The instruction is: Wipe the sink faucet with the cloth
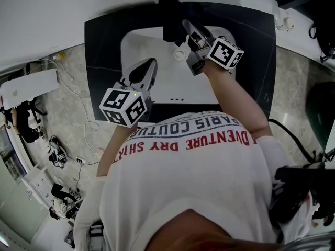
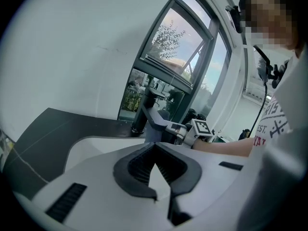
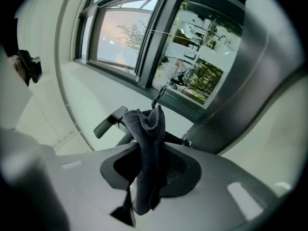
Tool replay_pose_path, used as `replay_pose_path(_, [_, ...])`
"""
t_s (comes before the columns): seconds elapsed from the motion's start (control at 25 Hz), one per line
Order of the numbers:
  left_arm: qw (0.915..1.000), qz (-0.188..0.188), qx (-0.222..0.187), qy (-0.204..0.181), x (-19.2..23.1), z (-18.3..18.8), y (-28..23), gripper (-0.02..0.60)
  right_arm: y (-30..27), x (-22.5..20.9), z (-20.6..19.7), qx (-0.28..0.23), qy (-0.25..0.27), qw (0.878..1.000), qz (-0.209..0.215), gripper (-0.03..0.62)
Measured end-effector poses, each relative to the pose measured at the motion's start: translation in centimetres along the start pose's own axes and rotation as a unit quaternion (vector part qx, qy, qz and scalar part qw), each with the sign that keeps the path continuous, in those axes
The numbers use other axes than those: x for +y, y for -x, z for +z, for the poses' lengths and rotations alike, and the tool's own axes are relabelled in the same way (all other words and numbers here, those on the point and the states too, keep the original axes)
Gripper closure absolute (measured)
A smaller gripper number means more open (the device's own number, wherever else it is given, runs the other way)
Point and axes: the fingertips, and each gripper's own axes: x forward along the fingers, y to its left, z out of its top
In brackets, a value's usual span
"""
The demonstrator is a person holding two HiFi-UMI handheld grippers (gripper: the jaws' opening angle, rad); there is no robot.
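A black faucet point(image 1: 168, 12) stands at the back of a white sink basin point(image 1: 152, 90) set in a black countertop point(image 1: 102, 46). My right gripper point(image 1: 187, 26) is just right of the faucet, up against its spout, and is shut on a dark grey cloth point(image 3: 147, 148). The cloth bunches up above the jaws and hangs down between them. In the right gripper view a thin lever point(image 3: 109, 121) shows behind the cloth, and a broad dark bar point(image 3: 240, 90) fills the right. My left gripper point(image 1: 151, 63) hovers over the basin's left side, shut and empty; its view shows the faucet point(image 2: 143, 110) ahead.
A round drain point(image 1: 180, 54) lies in the basin below the faucet. Small white items point(image 1: 285, 24) sit on the counter's far right. A window point(image 2: 178, 57) rises behind the sink. Cables and a white box point(image 1: 29, 88) lie on the floor at left.
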Motion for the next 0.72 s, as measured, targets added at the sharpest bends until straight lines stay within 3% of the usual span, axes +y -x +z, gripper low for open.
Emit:
replay_pose_path(0.2, [0.9998, -0.002, -0.017, 0.005, -0.8, 0.2, 0.7, 0.58, 3.4, 3.9, 1.4, 0.007, 0.103, 0.995, 0.002, 0.517])
replay_pose_path(0.4, [0.9994, 0.001, -0.032, 0.009, -1.5, -0.1, 1.7, 0.58, 6.8, 8.6, 0.4, 0.031, 0.212, 0.976, 0.029, 0.517])
replay_pose_path(0.6, [0.9989, 0.011, -0.043, 0.017, -1.4, -0.3, 2.7, 0.58, 6.4, 12.4, -3.3, 0.07, 0.256, 0.961, 0.079, 0.517])
replay_pose_path(0.72, [0.9986, 0.016, -0.046, 0.02, -1.4, -0.6, 3.1, 0.58, 5.0, 13.1, -5.3, 0.09, 0.296, 0.948, 0.081, 0.517])
